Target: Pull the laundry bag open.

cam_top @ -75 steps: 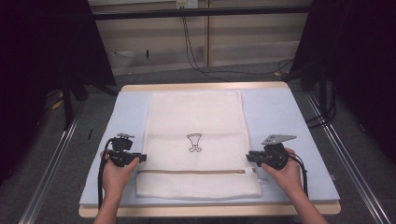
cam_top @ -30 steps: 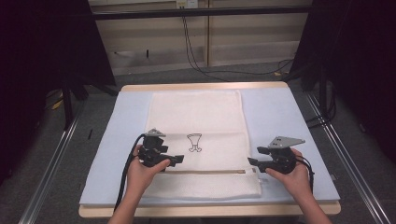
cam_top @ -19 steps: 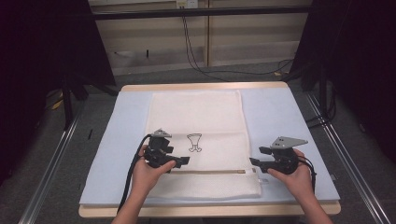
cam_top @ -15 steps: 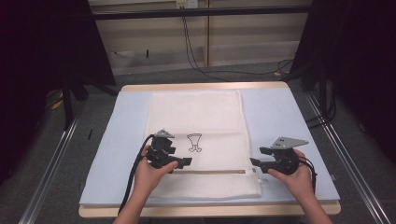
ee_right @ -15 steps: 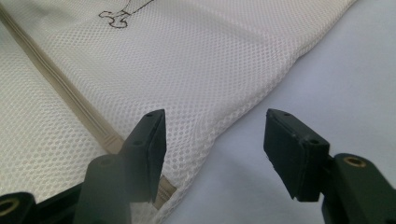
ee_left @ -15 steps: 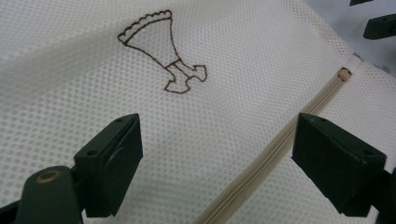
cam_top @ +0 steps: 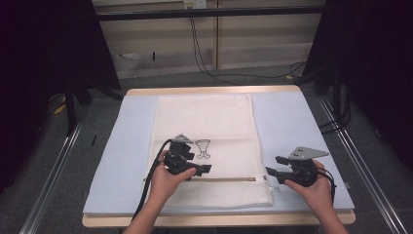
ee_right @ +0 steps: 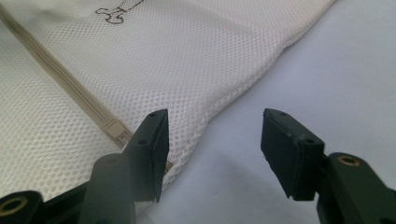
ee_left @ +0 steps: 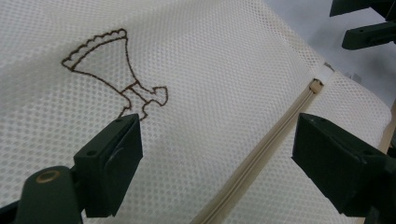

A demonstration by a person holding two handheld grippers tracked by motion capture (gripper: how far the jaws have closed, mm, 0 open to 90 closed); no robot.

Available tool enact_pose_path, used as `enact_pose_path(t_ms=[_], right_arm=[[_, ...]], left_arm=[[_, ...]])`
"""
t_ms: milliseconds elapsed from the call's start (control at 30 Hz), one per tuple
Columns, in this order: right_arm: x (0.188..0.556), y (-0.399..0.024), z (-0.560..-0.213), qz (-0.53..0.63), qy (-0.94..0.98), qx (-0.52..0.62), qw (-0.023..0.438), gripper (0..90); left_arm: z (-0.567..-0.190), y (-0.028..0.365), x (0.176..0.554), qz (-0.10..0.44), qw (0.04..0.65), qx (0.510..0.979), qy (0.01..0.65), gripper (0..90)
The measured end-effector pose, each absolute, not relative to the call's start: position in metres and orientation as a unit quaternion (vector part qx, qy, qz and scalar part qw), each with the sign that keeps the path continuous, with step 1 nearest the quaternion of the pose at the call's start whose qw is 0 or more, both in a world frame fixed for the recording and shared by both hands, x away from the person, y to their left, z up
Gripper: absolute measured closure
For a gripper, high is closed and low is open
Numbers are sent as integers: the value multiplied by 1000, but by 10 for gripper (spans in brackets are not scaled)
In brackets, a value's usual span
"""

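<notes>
I'm hovering my left gripper (cam_top: 202, 169), jaws apart, over the zipper (ee_left: 261, 151) of the mesh bag (cam_top: 204, 117) lying mid-frame; right gripper (cam_top: 272, 171) is gaping at its lower-right corner. Risk: pinching loose mesh and bunching it instead of catching the pull.

One fixed high camera, two cameras riding on the hand-held grippers.

The high view looks forward and down from the person's side over the whole worktop (cam_top: 302, 117). The left gripper view sits close above the mesh laundry bag (ee_left: 224, 60), facing along its zipper (ee_left: 261, 154). The right gripper view looks low across the bag's edge. All three share the zipper and the embroidered motif (ee_left: 114, 70).
</notes>
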State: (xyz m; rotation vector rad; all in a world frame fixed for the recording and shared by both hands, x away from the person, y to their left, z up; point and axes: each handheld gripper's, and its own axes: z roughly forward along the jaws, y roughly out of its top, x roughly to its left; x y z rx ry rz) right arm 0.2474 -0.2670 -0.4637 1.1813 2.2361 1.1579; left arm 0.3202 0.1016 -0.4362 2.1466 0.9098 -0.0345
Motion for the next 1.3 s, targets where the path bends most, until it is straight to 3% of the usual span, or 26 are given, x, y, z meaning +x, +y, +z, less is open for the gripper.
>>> enact_pose_path(t_ms=[200,367,733,1000,1300], right_arm=[[243,-268,-464,425,784,415,181,476],[240,-268,-465,430,784,410,179,570],[232,-260,-466,425,813,362,162,892],[232,-252,-469,437,816,353,135,900],[232,-248,-474,408,833,347,139,900]], left_arm=[[-437,89,320,-7,400,852,338,183],[-436,79,317,-13,404,856,322,236],[-438,48,310,-73,408,853,317,333],[-448,20,306,-122,401,843,337,423],[-453,1,308,-169,390,824,375,481]])
